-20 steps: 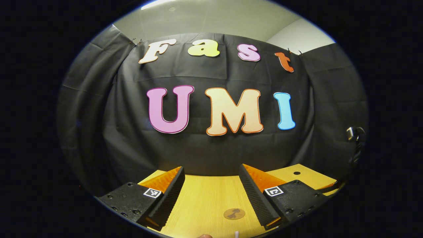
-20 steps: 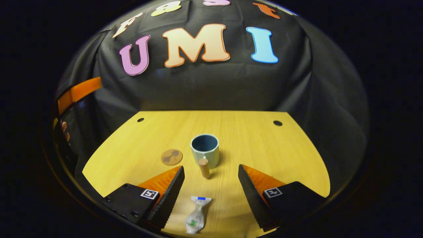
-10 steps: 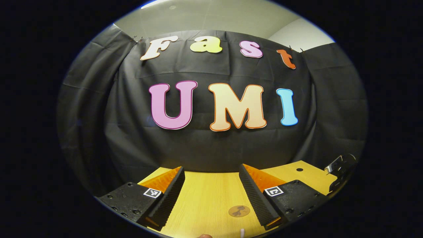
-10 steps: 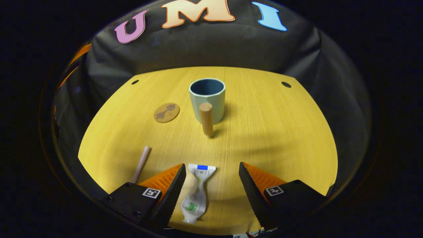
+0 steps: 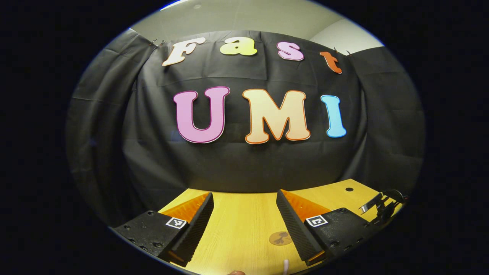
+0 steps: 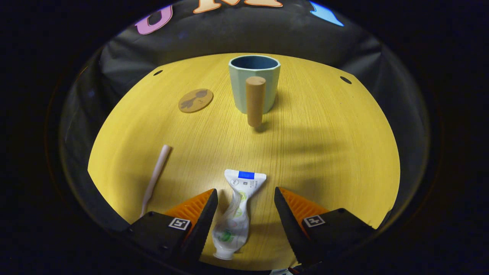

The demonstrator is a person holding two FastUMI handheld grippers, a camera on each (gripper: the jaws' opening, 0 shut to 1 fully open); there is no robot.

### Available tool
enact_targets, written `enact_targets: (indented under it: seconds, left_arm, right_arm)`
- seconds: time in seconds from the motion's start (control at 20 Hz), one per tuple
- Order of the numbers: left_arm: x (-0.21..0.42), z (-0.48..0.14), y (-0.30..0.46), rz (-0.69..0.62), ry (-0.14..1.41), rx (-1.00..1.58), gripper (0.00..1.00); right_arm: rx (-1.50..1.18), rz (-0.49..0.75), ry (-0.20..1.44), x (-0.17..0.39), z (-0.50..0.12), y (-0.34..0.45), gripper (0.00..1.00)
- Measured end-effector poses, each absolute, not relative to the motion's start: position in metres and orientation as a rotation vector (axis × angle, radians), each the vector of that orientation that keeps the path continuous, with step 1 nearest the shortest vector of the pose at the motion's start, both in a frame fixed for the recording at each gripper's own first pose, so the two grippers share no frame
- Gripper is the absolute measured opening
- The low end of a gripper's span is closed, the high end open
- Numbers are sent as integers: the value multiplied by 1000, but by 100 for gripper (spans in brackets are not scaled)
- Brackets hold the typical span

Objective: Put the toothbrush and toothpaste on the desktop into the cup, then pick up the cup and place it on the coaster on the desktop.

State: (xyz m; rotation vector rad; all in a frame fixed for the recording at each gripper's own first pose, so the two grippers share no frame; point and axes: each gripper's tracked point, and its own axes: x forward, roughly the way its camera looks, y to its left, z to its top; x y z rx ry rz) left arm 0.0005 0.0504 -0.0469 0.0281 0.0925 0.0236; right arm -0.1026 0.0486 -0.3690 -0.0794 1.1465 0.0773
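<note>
Progress nil: squeezed white toothpaste tube [image 6: 237, 208] lies between my wide-open, empty right gripper [image 6: 244, 217], pale toothbrush [image 6: 156, 173] left of it, both short of empty blue-green cup [image 6: 254, 82]; round brown coaster [image 6: 195, 100] bare. Left gripper [image 5: 244, 225] open, empty.

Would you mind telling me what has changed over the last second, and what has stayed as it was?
The right gripper has tipped down and closed in on the toothpaste, which now lies between its open fingers, not yet gripped. The left gripper has only drifted slightly, open and empty. The cup, coaster, toothbrush and toothpaste have not moved on the table.
</note>
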Motion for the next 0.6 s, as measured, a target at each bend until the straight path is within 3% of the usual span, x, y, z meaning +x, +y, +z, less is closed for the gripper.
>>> enact_targets:
  seconds: [0.1, 0.2, 0.25, 0.4, 0.6]
  left_arm:
    - [0, -50, 51, 25, 102, 29, 96]
    - [0, -51, 50, 25, 108, 30, 96]
    - [0, -53, 49, 25, 112, 30, 96]
    - [0, -60, 45, 19, 136, 41, 96]
    - [0, -79, 28, -17, 212, 33, 97]
  right_arm:
    - [-98, 94, 1160, -106, -371, 50, 83]
    - [-120, 106, 1141, -102, -372, 49, 71]
    - [-115, 110, 1133, -100, -374, 50, 70]
    - [-99, 107, 1138, -100, -376, 52, 20]
    - [-112, 153, 1157, -100, -375, 52, 16]
